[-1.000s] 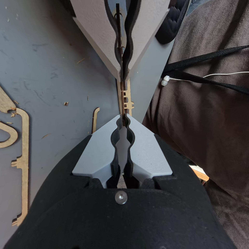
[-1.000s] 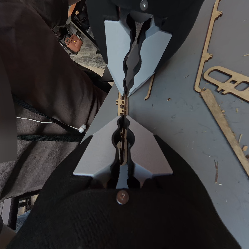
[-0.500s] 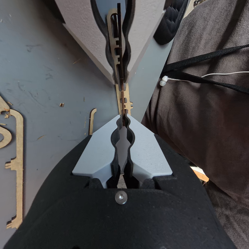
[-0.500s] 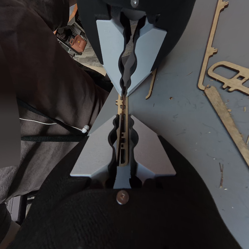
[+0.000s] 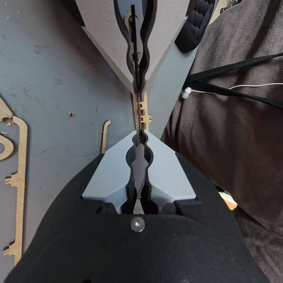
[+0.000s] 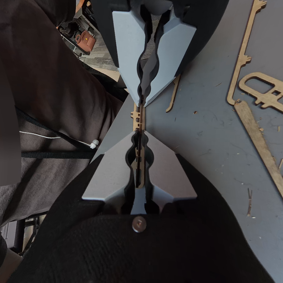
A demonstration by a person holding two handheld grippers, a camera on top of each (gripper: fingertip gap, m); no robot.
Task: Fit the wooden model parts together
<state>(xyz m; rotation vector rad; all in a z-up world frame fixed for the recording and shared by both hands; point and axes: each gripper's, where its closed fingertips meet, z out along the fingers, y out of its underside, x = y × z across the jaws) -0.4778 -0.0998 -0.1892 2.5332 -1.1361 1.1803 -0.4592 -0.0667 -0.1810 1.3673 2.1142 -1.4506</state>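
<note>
Two thin wooden model parts (image 5: 141, 113) lie pressed together edge-on: a dark-edged strip against a pale slotted piece. They span the gap between both grippers just above the grey table (image 5: 61, 76). My left gripper (image 5: 140, 134) is shut on their near end by its fingertips. My right gripper (image 5: 138, 90) faces it from the top of the view, shut on the far end. In the right wrist view the parts (image 6: 138, 117) run deep between the right gripper's (image 6: 138, 132) pads, and the left gripper (image 6: 141, 104) pinches the other end.
A small curved wooden piece (image 5: 105, 136) lies on the table beside the left gripper. Cut-out wooden frames (image 5: 19, 183) and a flat strip (image 6: 257, 145) lie farther out, with wood chips around. A person's dark clothing (image 5: 229, 137) with a strap borders the table edge. Across from one pair of fingers to the other is roughly 5 centimeters.
Half a second ago the right gripper's fingers stood slightly apart around the parts; now they are shut again, with more of the parts lying between them. The left gripper has kept its hold.
</note>
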